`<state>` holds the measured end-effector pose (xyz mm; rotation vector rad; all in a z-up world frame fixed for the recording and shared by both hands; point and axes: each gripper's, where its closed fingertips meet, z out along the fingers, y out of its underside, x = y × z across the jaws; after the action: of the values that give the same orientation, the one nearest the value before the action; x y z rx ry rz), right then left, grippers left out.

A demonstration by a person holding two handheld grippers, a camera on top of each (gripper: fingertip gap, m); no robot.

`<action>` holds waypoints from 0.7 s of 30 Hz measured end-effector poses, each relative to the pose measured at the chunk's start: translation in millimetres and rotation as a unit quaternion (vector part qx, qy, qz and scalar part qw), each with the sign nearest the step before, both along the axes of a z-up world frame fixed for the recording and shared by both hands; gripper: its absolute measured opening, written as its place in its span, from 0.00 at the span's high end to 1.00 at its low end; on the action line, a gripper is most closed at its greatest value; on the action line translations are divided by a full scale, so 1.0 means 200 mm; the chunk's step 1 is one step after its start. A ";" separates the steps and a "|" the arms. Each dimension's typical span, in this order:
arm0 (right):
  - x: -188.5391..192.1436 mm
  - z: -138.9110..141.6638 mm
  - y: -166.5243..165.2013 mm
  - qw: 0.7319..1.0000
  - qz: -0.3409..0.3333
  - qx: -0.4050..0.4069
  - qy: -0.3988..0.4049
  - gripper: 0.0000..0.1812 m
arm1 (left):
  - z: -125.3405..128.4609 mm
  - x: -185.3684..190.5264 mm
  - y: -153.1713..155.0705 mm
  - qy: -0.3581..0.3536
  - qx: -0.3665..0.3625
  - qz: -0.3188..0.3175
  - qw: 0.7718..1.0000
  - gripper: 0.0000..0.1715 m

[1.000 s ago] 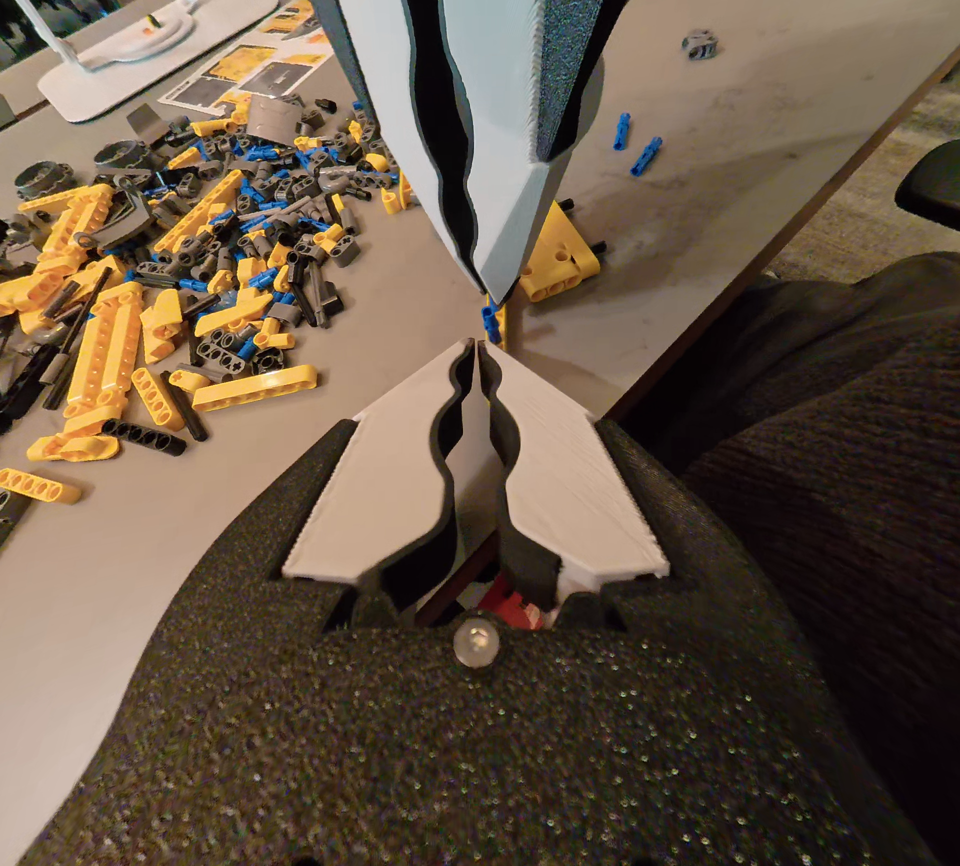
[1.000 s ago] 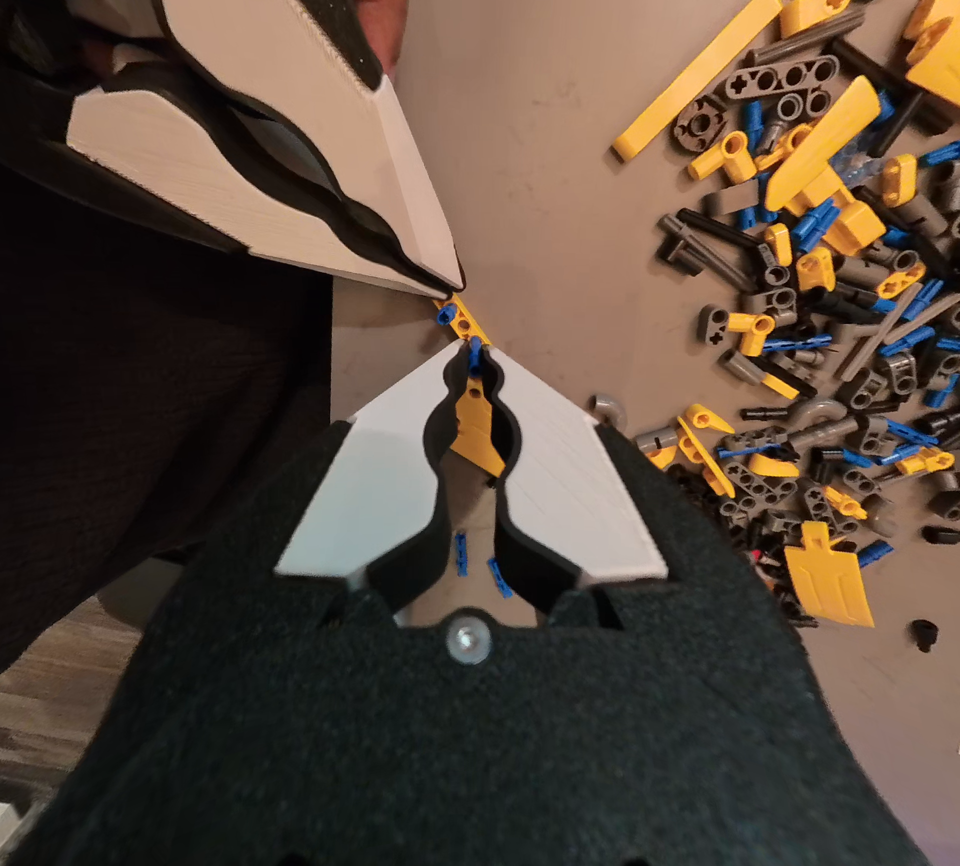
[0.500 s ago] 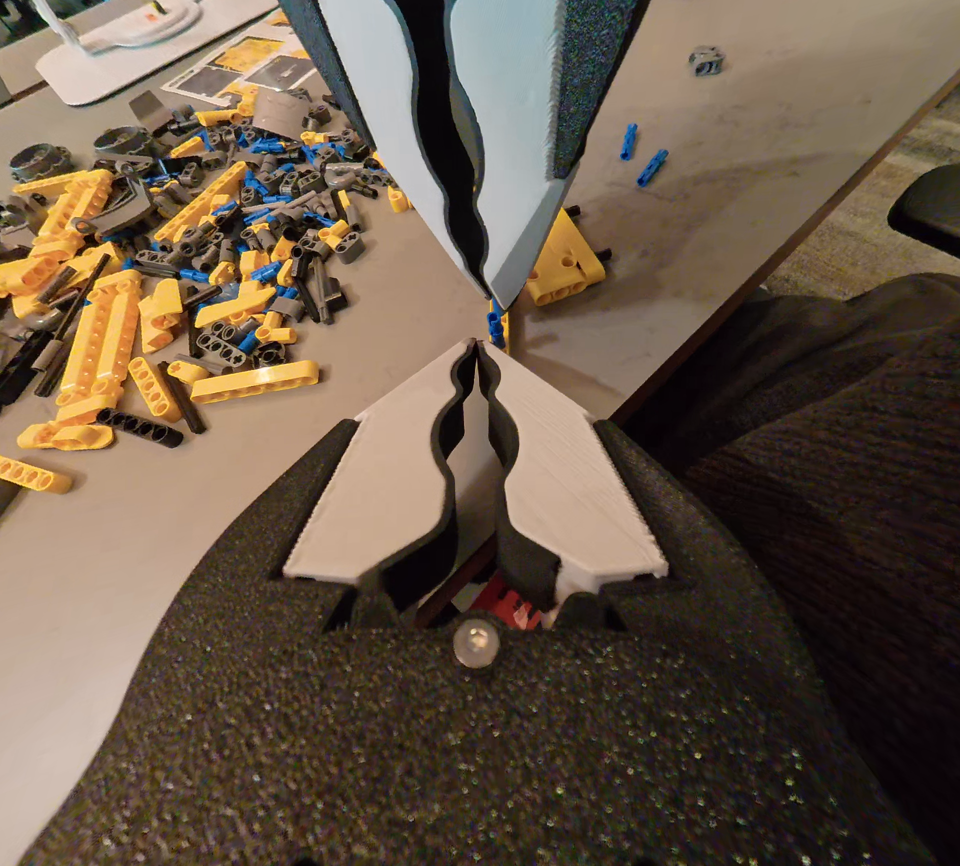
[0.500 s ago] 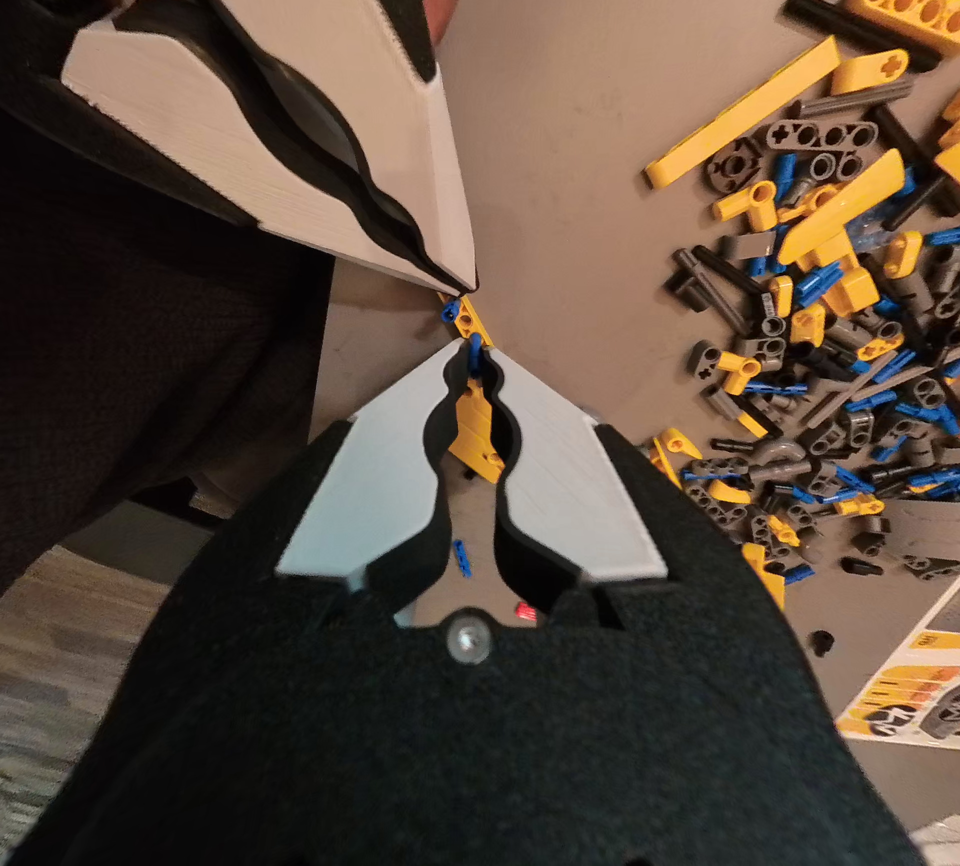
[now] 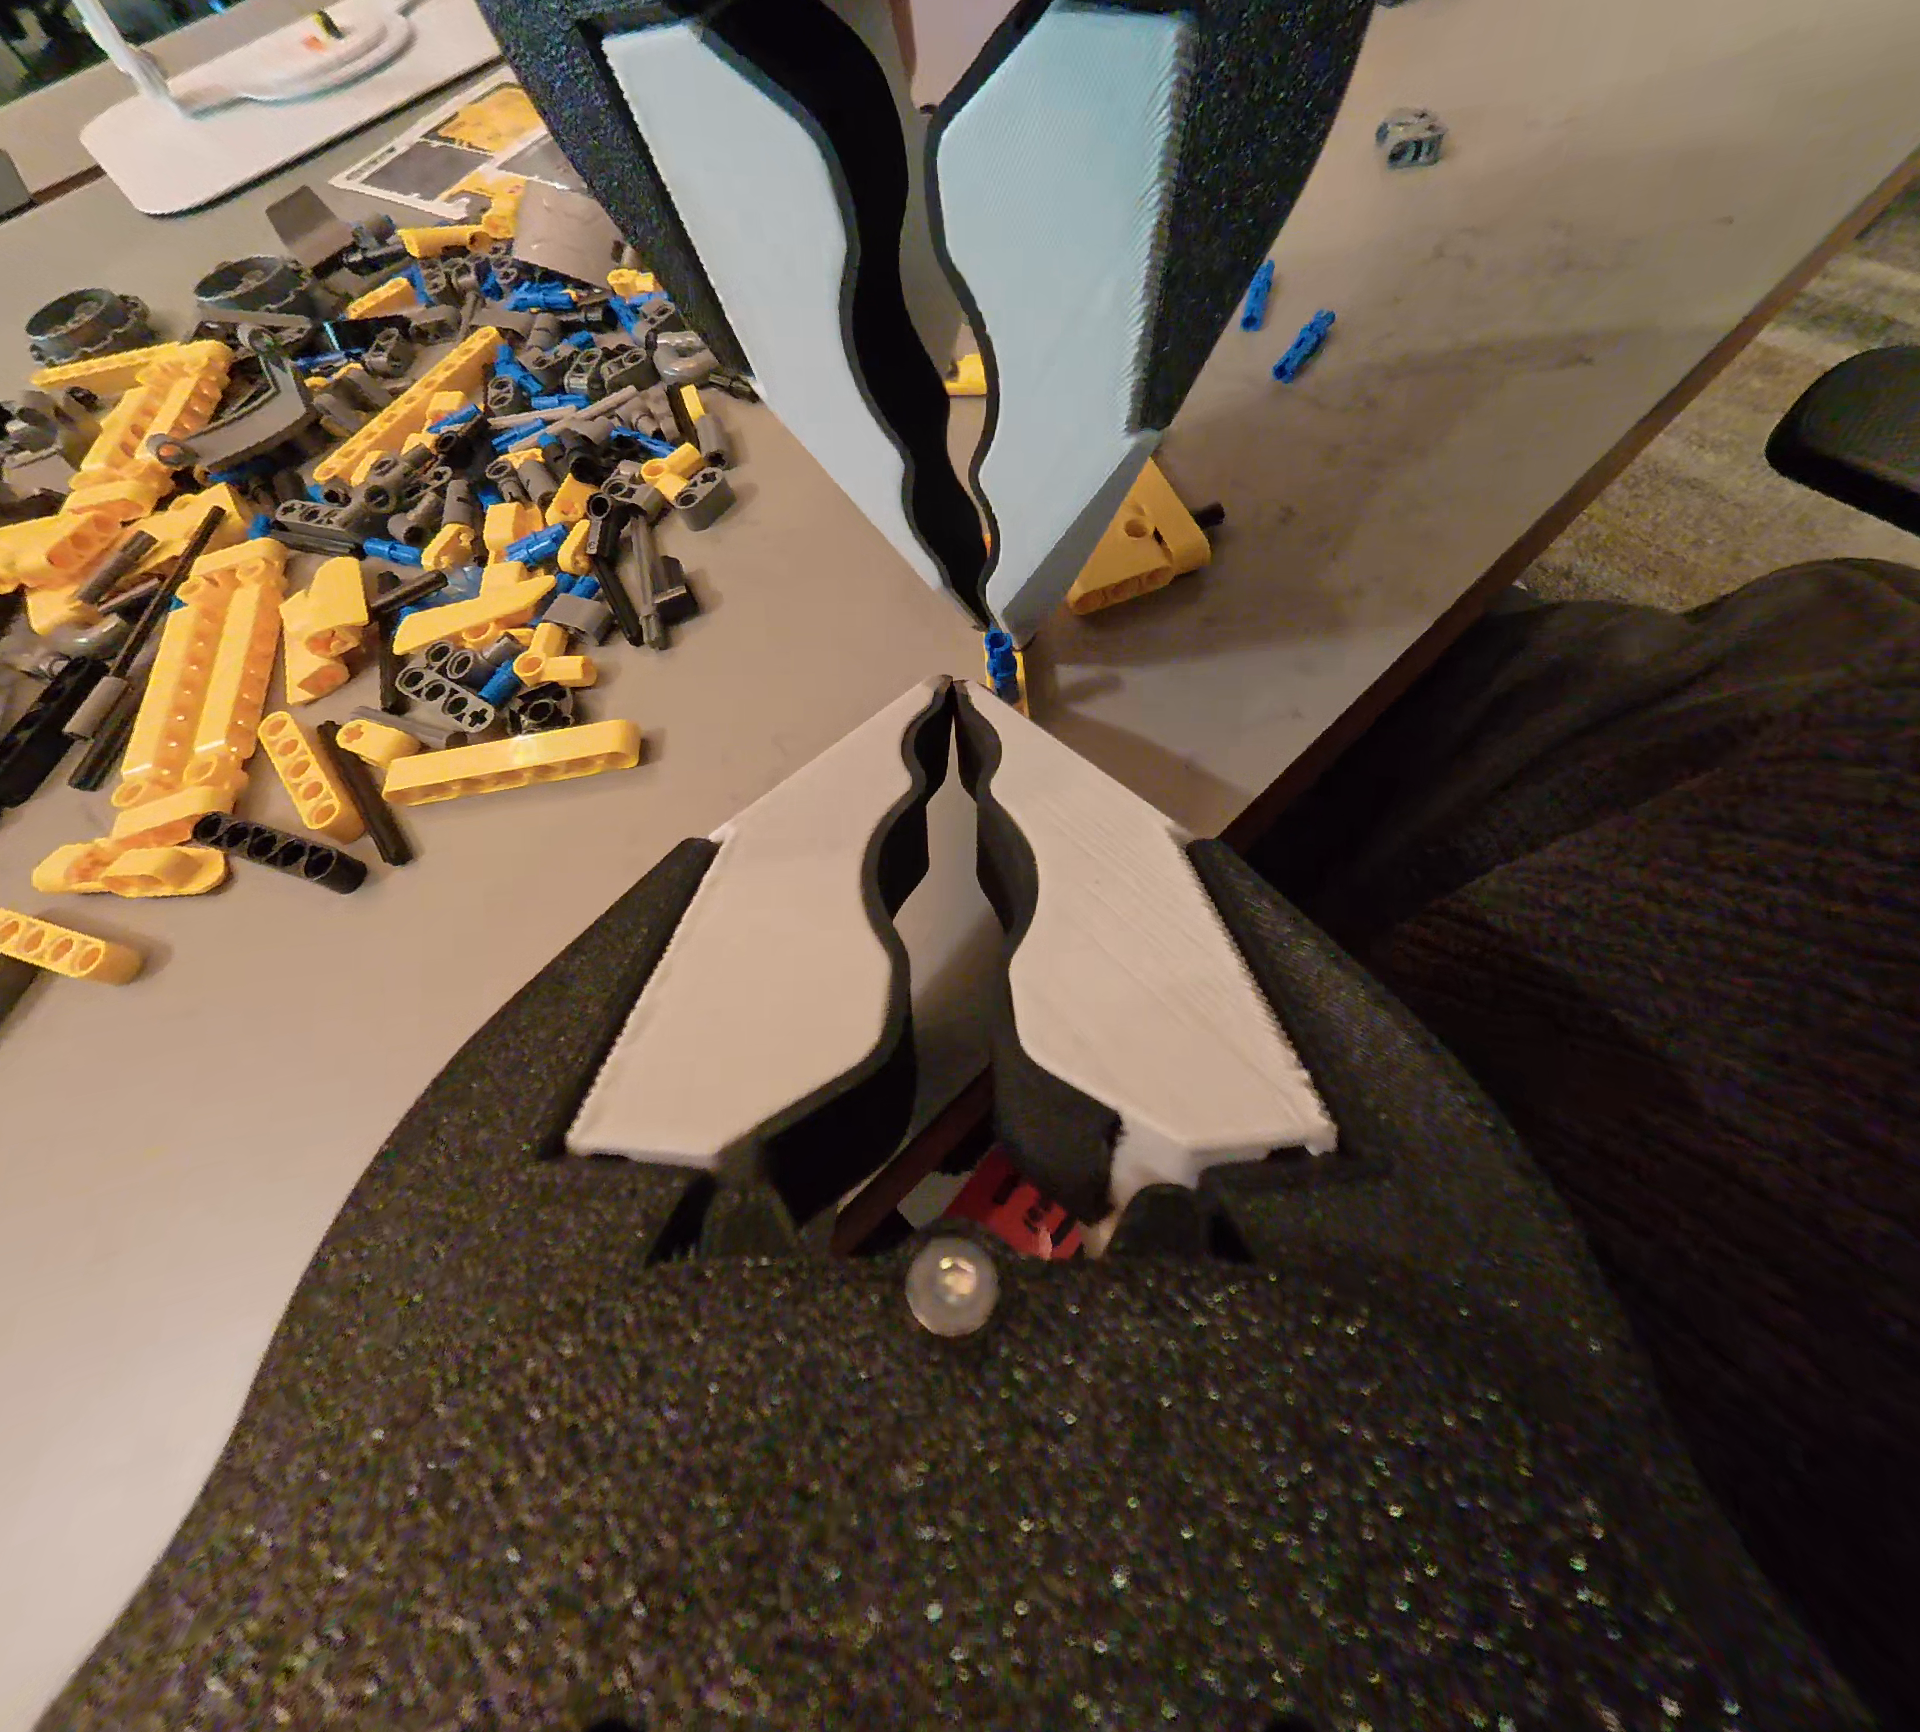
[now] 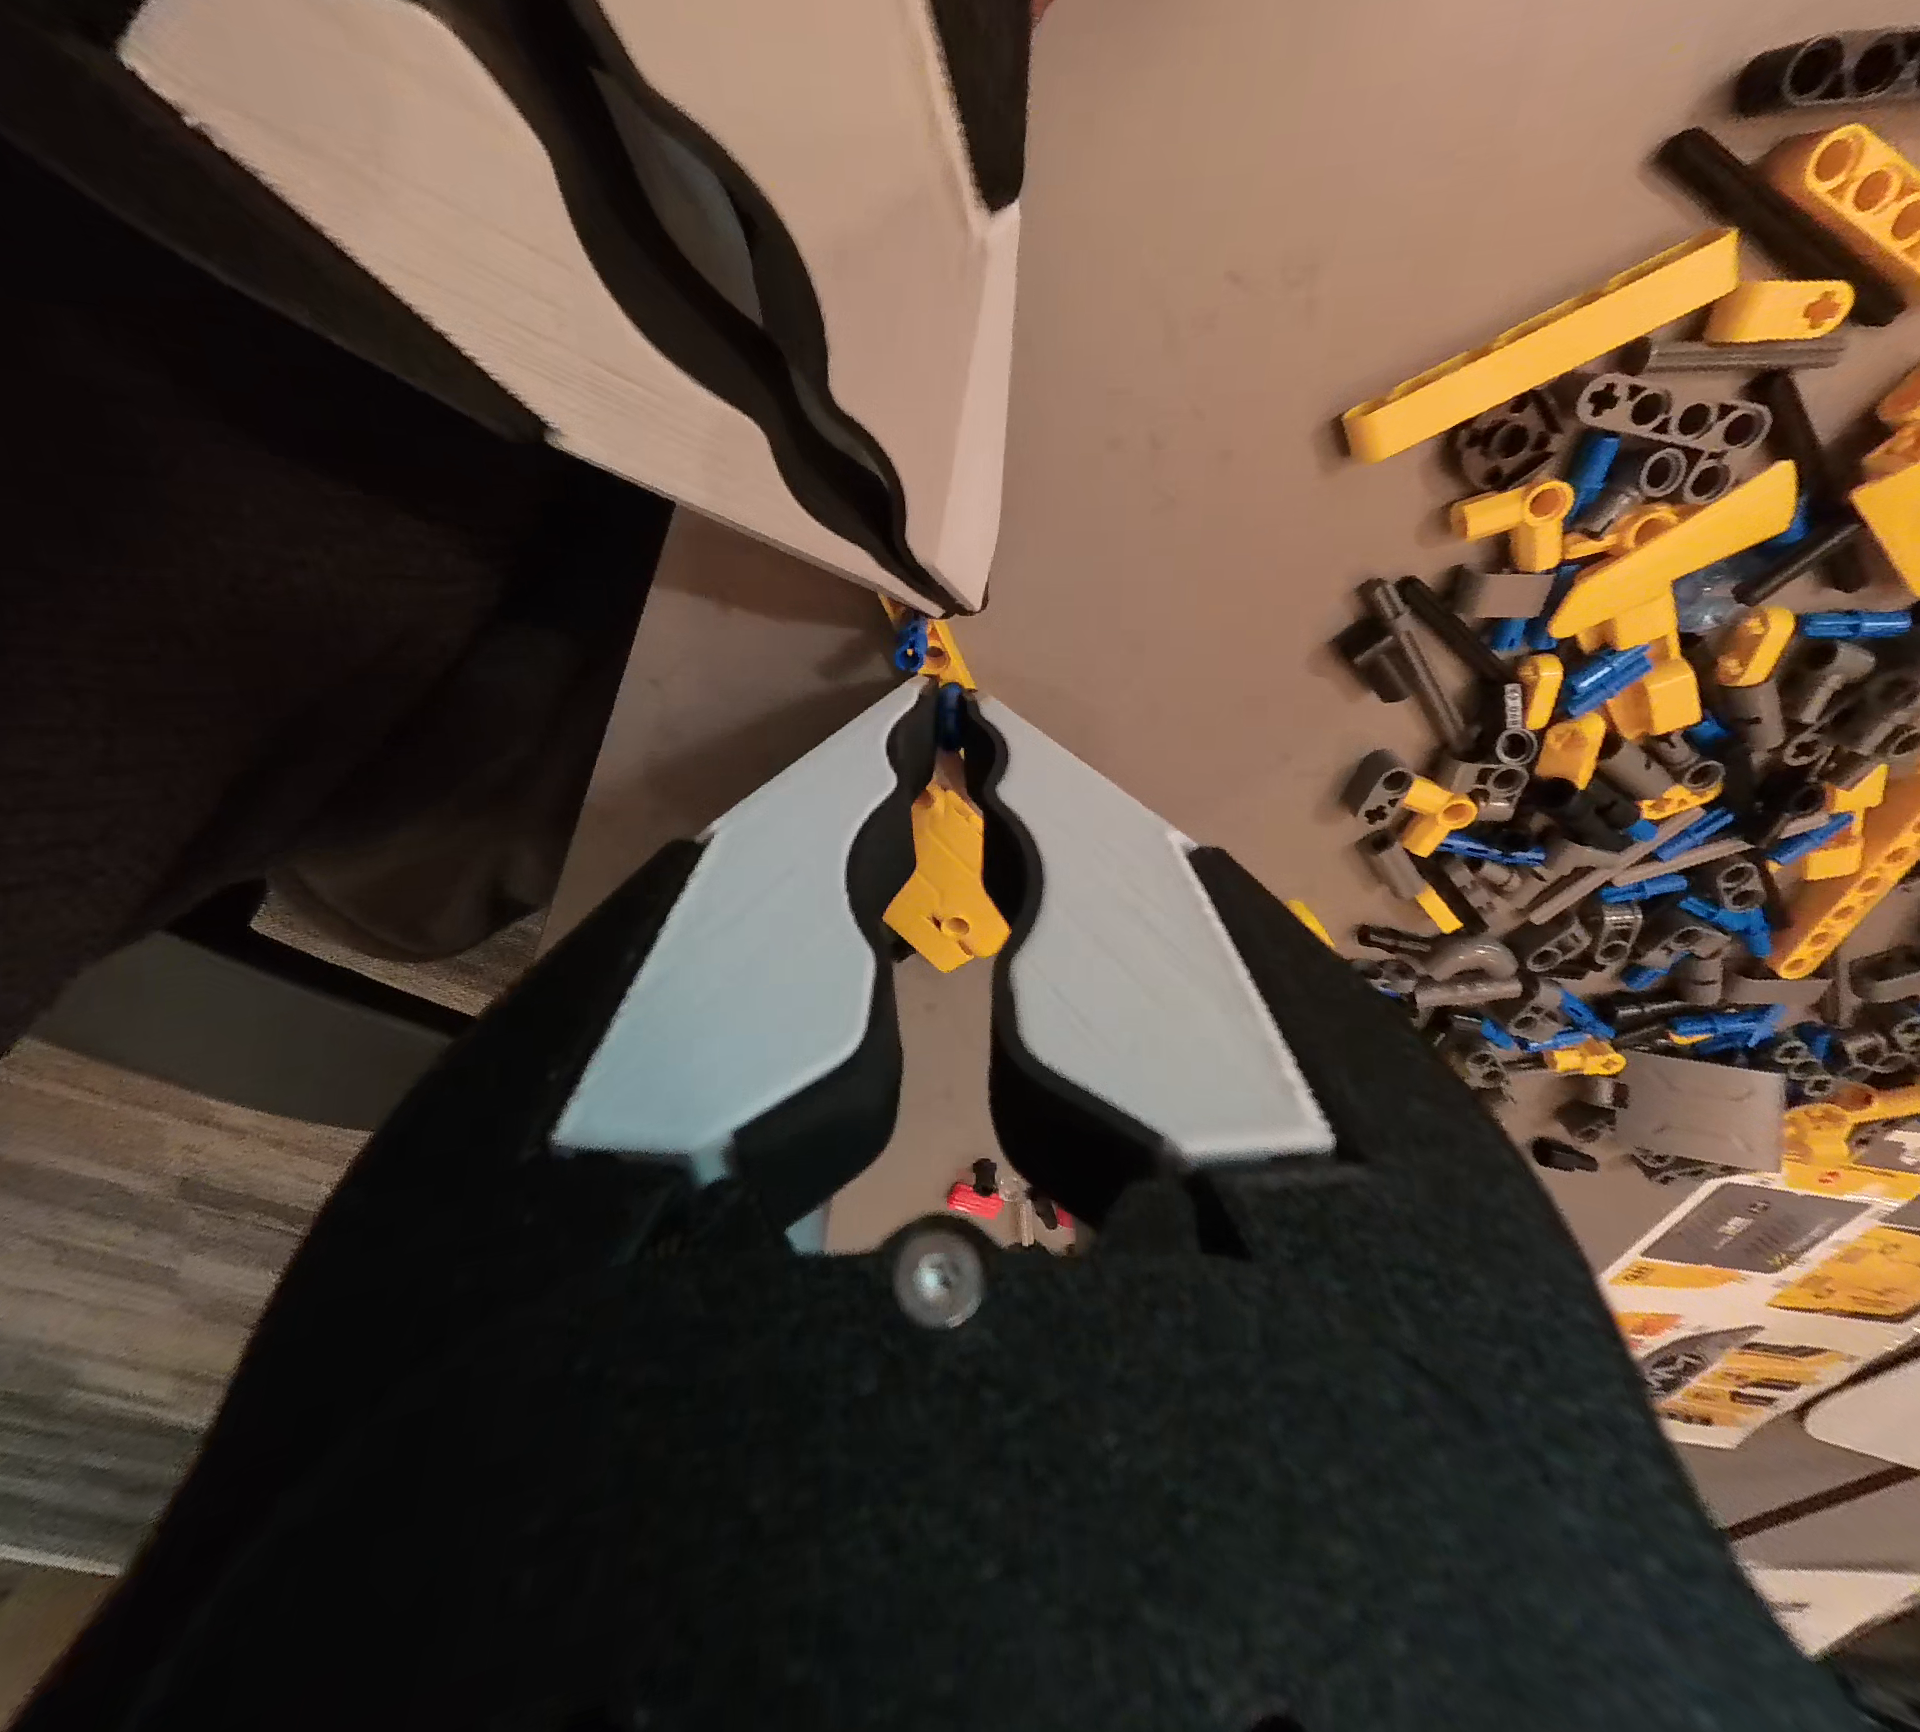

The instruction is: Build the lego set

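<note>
1. The left gripper and right gripper meet tip to tip above the table edge.
2. Both jaws are clamped together on one small yellow beam carrying blue pins.
3. A loose brick pile lies beside them.

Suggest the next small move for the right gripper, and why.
Probably ease the right gripper forward a touch along the pin's axis. It looks shut on a blue pin whose end sits right at the small yellow beam pinched by the left gripper. The two grippers nearly meet, so seating seems unfinished.
</note>
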<state>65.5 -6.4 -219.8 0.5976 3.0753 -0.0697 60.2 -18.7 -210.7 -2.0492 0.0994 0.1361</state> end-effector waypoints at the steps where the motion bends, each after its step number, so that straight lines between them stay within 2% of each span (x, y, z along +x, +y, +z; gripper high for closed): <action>1: 0.00 0.00 0.00 1.000 -0.001 0.000 0.002 0.98 | 0.00 0.00 0.00 -0.001 0.002 -0.001 1.000 1.00; 7: -0.01 0.00 -0.01 0.998 -0.037 -0.035 0.034 0.97 | 0.03 -0.03 -0.02 -0.028 0.032 0.004 0.999 1.00; 11: 0.00 0.01 0.00 0.992 -0.073 -0.067 0.080 0.96 | 0.09 -0.13 -0.06 -0.098 0.065 0.025 0.993 0.99; 13: 0.02 0.01 0.02 0.989 -0.089 -0.071 0.096 0.88 | 0.13 -0.15 -0.08 -0.152 0.086 0.021 0.984 0.98; 16: 0.05 0.03 0.04 0.983 -0.109 -0.086 0.118 0.82 | 0.17 -0.16 -0.10 -0.206 0.098 0.007 0.974 0.98; 21: 0.03 0.05 0.06 0.975 -0.109 -0.098 0.165 0.80 | 0.19 -0.15 -0.11 -0.201 0.086 0.002 0.976 0.98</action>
<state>72.5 6.0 -209.7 1.0013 3.2342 -0.5196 29.3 -40.6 -173.3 -1.8663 -0.1636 -0.2604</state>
